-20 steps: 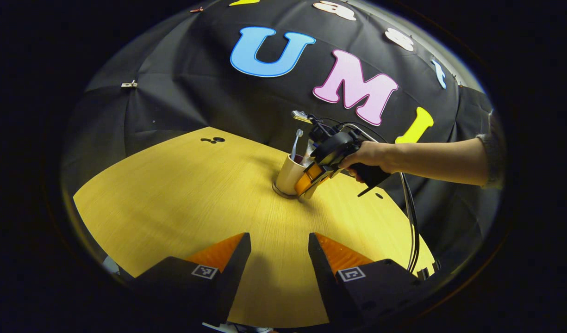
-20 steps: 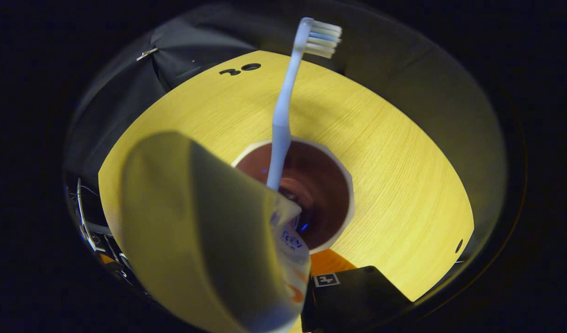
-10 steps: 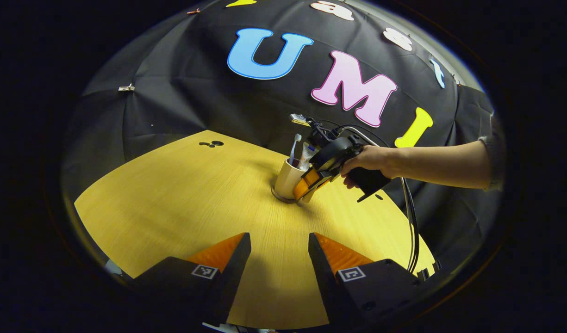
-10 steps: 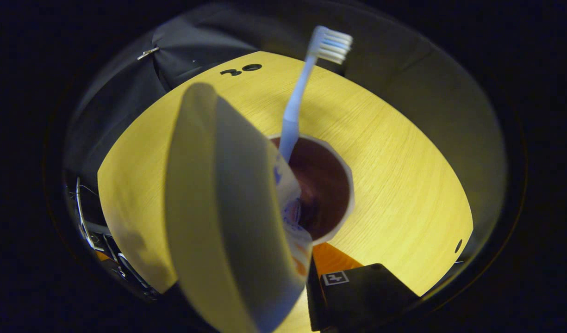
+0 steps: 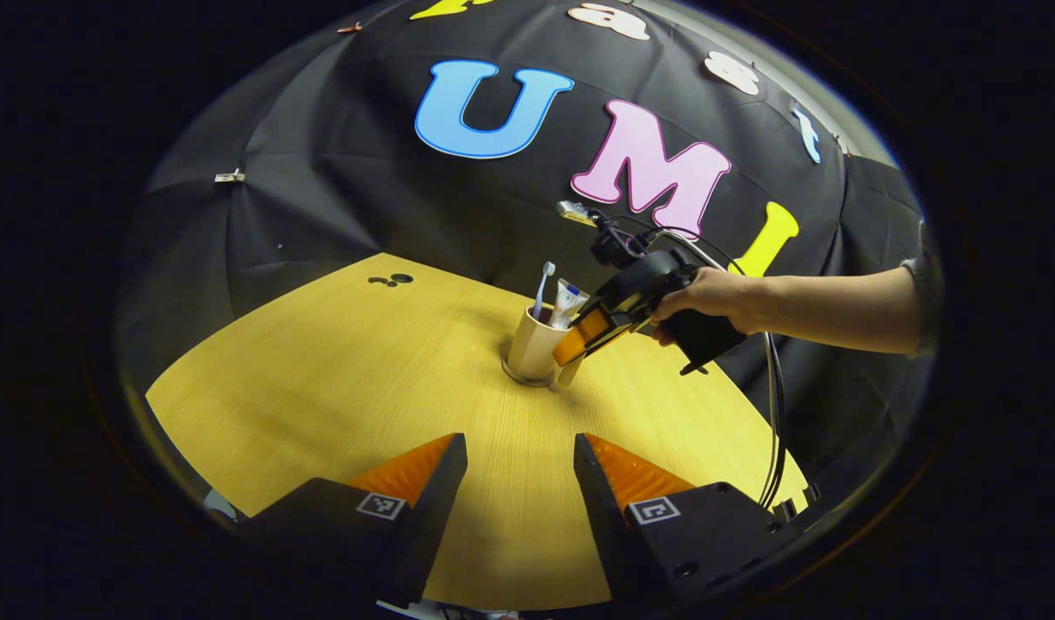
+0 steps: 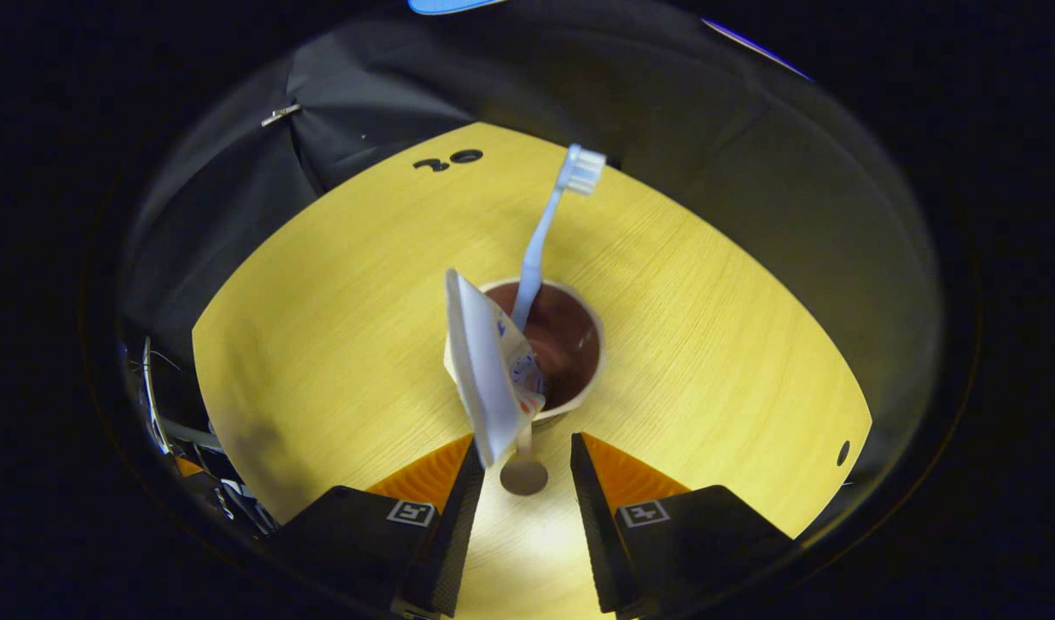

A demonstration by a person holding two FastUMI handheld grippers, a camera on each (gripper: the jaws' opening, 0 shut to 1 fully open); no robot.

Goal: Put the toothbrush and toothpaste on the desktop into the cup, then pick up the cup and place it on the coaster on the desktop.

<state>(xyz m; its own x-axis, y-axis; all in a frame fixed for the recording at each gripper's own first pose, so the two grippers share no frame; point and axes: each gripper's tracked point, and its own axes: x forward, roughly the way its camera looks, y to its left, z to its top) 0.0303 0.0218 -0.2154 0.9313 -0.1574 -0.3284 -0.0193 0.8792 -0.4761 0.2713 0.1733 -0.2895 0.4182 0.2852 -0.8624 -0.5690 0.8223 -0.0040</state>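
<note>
A beige cup (image 5: 531, 344) with a dark red inside (image 6: 570, 340) stands mid-table on a darker round coaster (image 5: 520, 377). A pale blue toothbrush (image 5: 542, 288) (image 6: 536, 250) stands in it, head up. The white toothpaste tube (image 5: 567, 301) (image 6: 486, 370) leans in the cup against its near rim. My right gripper (image 5: 576, 343) (image 6: 518, 461), held by a hand (image 5: 708, 297), hovers open just short of the cup; the cup's handle (image 6: 524, 474) lies between its fingers, apart from both. My left gripper (image 5: 518, 482) is open over bare table, well short of the cup.
The yellow wooden table (image 5: 338, 370) ends at the black cloth wall behind the cup. Small dark holes (image 5: 392, 280) (image 6: 448, 160) mark its far left corner, another hole (image 6: 843, 452) its right edge. A cable (image 5: 772, 413) hangs from the right gripper.
The right gripper has drawn back and up from the cup. The toothpaste, close before its camera earlier, now leans in the cup free of its fingers. The left gripper stayed put.
</note>
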